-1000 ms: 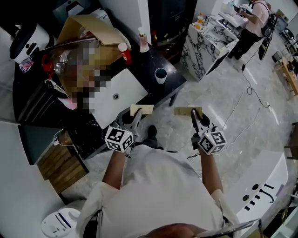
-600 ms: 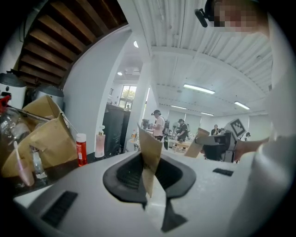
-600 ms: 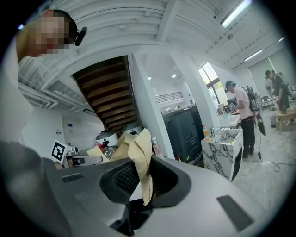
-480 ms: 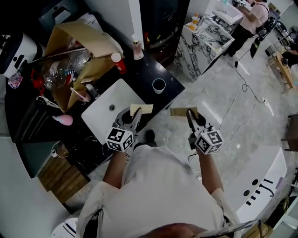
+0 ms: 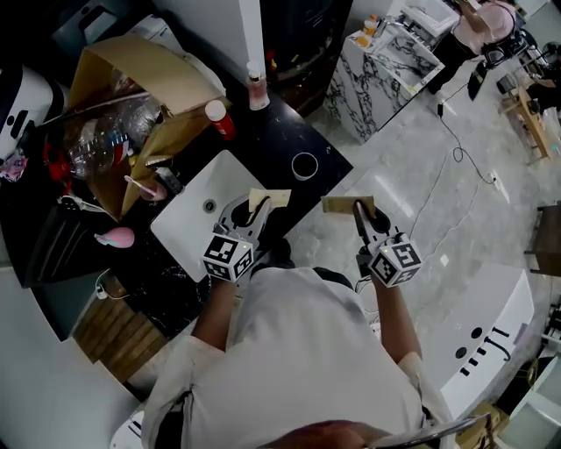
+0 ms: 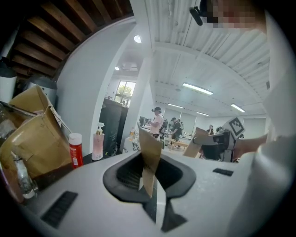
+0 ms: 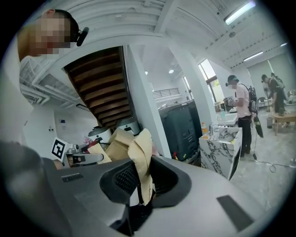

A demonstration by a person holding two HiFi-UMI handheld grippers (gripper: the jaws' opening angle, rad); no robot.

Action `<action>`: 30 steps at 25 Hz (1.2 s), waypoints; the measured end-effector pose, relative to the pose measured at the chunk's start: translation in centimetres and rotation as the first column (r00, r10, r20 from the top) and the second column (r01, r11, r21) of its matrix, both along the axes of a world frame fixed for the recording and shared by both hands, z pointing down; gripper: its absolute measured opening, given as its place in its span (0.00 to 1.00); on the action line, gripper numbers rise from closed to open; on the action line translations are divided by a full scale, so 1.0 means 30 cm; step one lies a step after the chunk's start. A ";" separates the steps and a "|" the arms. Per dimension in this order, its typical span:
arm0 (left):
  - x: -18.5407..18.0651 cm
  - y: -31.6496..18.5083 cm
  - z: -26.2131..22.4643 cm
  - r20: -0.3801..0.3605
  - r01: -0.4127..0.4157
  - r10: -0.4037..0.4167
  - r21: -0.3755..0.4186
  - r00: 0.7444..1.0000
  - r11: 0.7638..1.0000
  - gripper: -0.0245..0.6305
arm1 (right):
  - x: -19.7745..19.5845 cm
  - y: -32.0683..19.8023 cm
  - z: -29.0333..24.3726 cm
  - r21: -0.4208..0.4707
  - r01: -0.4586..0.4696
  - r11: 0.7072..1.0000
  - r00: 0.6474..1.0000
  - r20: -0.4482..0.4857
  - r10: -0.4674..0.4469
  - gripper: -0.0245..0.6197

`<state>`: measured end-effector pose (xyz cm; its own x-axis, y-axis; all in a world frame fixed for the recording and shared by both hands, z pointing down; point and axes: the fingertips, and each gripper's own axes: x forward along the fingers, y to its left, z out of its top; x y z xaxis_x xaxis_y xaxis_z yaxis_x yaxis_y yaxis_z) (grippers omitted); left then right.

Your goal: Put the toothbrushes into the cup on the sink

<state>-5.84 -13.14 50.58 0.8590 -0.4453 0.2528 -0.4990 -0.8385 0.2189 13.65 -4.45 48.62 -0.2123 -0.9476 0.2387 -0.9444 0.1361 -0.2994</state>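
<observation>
The cup [image 5: 304,165], white with a dark inside, stands on the black counter to the right of the white sink basin [image 5: 197,219]. My left gripper [image 5: 256,209] hovers over the basin's near right corner, shut on a flat tan paper packet [image 5: 270,198]. In the left gripper view that packet [image 6: 150,159] stands upright between the jaws of the left gripper [image 6: 149,185]. My right gripper [image 5: 361,213] is off the counter, above the marble floor, shut on a second tan packet [image 5: 346,204]. The right gripper view shows this packet [image 7: 141,157] pinched in the right gripper [image 7: 138,194]. What the packets contain is hidden.
A brown cardboard box [image 5: 140,79] with plastic bottles fills the counter's back left. A red bottle with a white cap [image 5: 219,118] and a pink pump bottle [image 5: 257,88] stand behind the basin. A marble cabinet [image 5: 386,66] and a person [image 5: 480,24] are far right. A white tub [image 5: 491,333] lies at lower right.
The counter and cup have slid nearer to the grippers in the head view. Both grippers keep their hold on the packets and stay level with each other.
</observation>
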 end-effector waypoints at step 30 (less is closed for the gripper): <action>0.174 -0.165 -0.019 0.006 0.105 -0.106 0.026 0.994 0.994 0.14 | 0.129 -0.210 0.045 -0.029 0.144 0.989 0.989 -0.014 -0.144 0.14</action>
<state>-0.61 -18.10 50.01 0.8051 -0.5398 0.2460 -0.5865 -0.7864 0.1940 17.51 -10.74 49.96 -0.3420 -0.9003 0.2692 -0.9203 0.2630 -0.2897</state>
